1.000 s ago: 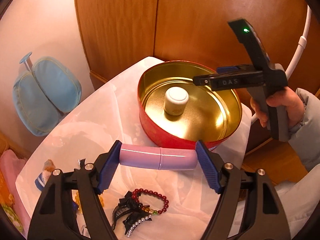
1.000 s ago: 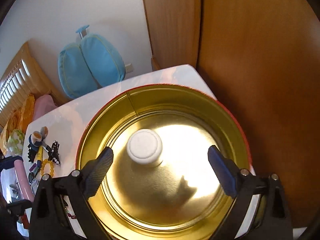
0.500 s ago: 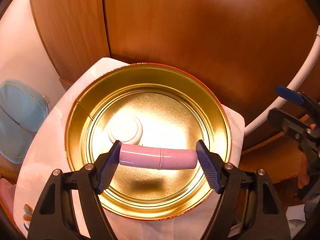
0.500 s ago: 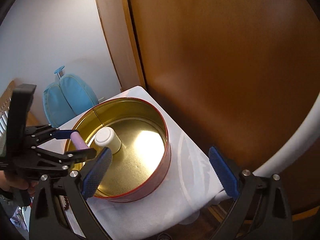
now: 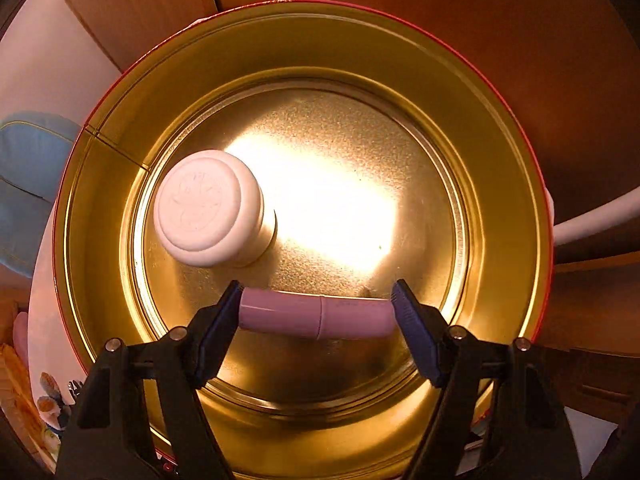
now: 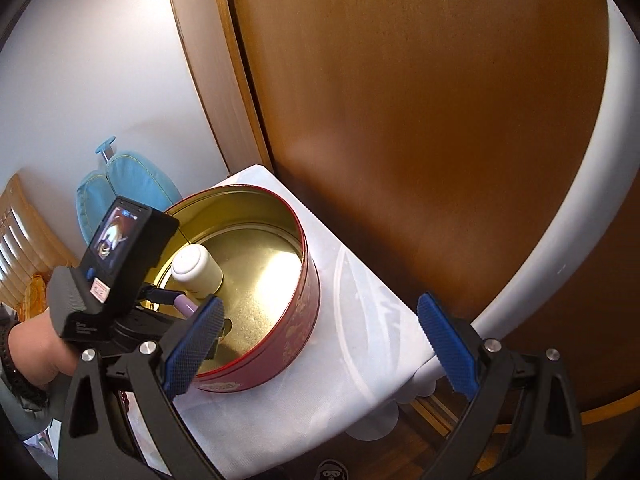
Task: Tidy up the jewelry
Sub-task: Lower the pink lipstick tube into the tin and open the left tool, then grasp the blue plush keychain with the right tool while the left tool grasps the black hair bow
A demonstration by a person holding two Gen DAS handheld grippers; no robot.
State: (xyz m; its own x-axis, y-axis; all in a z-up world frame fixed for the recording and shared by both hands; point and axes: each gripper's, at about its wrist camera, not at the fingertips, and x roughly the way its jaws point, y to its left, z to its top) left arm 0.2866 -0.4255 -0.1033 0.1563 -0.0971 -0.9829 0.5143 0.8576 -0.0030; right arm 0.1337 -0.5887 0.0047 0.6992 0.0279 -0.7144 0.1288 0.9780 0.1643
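A round red tin with a gold inside stands on a white-covered table. A small white-capped jar stands upright in it, left of centre; it also shows in the right wrist view. My left gripper is shut on a pink tube, held crosswise low inside the tin, just in front of the jar. In the right wrist view the tube's end shows between the left gripper's fingers. My right gripper is open and empty, to the right of the tin and above the table.
The white table ends close to the right and front of the tin. A wooden door rises just behind it. A white curved tube runs at the right. A blue bag hangs on the wall at the left.
My left gripper has moved forward over the tin and lowered the pink tube into it. My right gripper has pulled back out of the tin, up and to the right.
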